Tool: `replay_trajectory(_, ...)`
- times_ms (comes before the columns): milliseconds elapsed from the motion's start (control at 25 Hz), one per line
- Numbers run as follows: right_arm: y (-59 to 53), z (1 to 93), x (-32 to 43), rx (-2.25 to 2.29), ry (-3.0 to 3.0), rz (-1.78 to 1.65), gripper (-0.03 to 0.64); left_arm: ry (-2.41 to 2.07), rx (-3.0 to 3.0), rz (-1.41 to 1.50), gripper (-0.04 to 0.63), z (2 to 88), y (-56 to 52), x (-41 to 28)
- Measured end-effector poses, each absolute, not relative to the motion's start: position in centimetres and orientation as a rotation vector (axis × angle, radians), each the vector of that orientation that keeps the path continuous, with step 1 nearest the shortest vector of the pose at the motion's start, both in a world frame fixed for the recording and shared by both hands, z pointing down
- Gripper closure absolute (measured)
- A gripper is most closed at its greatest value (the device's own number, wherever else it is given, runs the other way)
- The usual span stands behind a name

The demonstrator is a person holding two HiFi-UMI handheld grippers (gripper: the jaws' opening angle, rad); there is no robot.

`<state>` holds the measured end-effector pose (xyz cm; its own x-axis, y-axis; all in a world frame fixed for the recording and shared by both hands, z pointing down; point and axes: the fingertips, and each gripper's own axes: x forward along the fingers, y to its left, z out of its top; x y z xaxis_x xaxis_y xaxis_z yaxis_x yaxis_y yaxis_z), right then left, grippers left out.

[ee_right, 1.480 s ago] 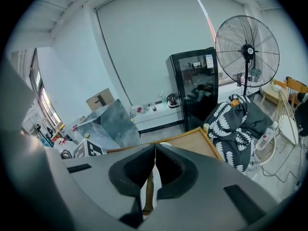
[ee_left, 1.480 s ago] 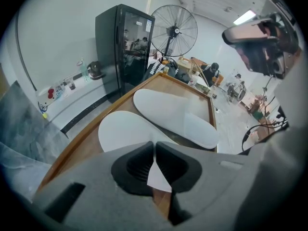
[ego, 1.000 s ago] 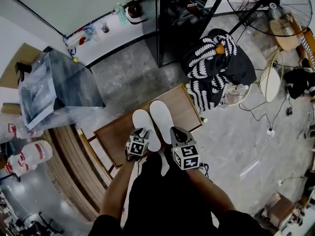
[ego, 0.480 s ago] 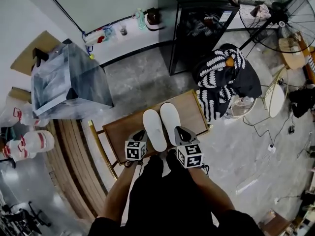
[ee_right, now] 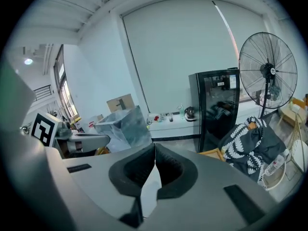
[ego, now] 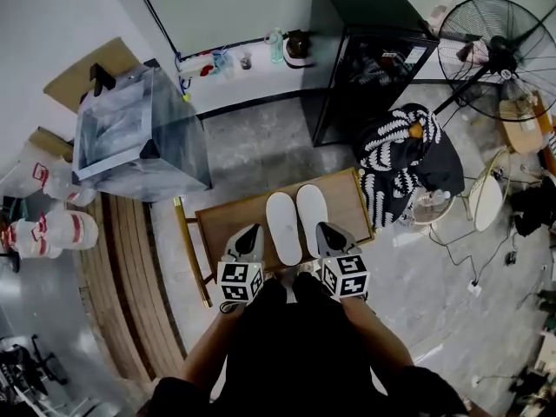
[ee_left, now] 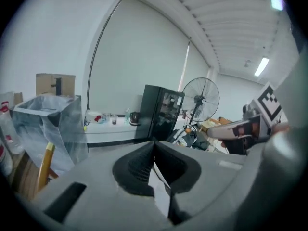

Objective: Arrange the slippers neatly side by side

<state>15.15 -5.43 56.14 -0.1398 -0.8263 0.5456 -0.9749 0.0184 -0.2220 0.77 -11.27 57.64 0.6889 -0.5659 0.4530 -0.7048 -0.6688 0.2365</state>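
Note:
Two white slippers lie side by side, toes away from me, on a small wooden table: the left slipper and the right slipper. My left gripper hovers just left of the left slipper's heel; its jaws are closing and meet on nothing. My right gripper is at the right slipper's heel, shut and empty. The left gripper and the right gripper each point level across the room in their own views, with no slipper in sight.
A clear plastic-covered box stands at the back left and a black cabinet at the back. A striped black-and-white cloth lies right of the table. A standing fan is far right, and wooden slats are on the left.
The left gripper has drawn back from the left slipper's heel and its jaws have closed. The slippers stay put, side by side. The head view has shifted.

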Motion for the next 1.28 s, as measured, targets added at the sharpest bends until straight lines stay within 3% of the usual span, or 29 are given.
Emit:
replay_trajectory(480,-2.7,48.1,12.3,1.842,-2.188,0.588,0.603,-1.16,2.696,0.227,0.577,44.2,-8.2,-0.9)
replay_trajectory(1280,-1.5,47.0,10.9,1.869,-2.228,0.549,0.604,-1.158,2.711,0.214,0.577,44.3,-7.7,-1.2)
